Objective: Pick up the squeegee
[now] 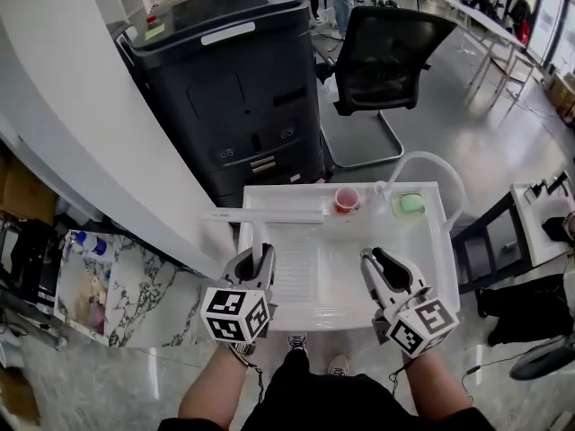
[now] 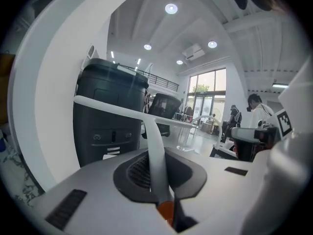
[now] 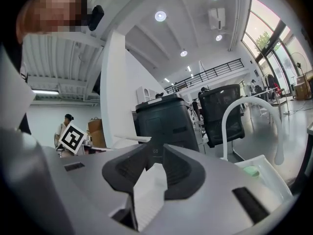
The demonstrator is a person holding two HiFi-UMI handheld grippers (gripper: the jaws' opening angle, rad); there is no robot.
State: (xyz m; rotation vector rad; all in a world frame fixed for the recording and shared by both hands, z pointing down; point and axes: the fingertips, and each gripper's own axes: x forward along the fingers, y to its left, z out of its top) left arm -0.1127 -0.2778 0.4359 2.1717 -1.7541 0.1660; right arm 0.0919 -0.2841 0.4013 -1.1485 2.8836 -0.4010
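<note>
The squeegee [image 1: 269,215] is white, with a long thin blade across its top and a slim handle [image 2: 155,151] that ends in an orange part low between the jaws. My left gripper [image 1: 258,260] is shut on that handle and holds the squeegee up over the left side of the white sink [image 1: 440,268]. In the left gripper view the blade [image 2: 122,110] runs crosswise in front of the black machine. My right gripper [image 1: 384,263] hovers over the right side of the sink. Its jaws stand open, and only the ribbed white sink surface [image 3: 146,199] shows between them.
A red cup [image 1: 347,199] and a green sponge [image 1: 411,204] sit at the sink's far edge, under a curved white tap [image 1: 431,162]. Behind stand a black machine [image 1: 234,70] and a black chair [image 1: 386,57]. A white curved wall [image 1: 81,142] rises on the left.
</note>
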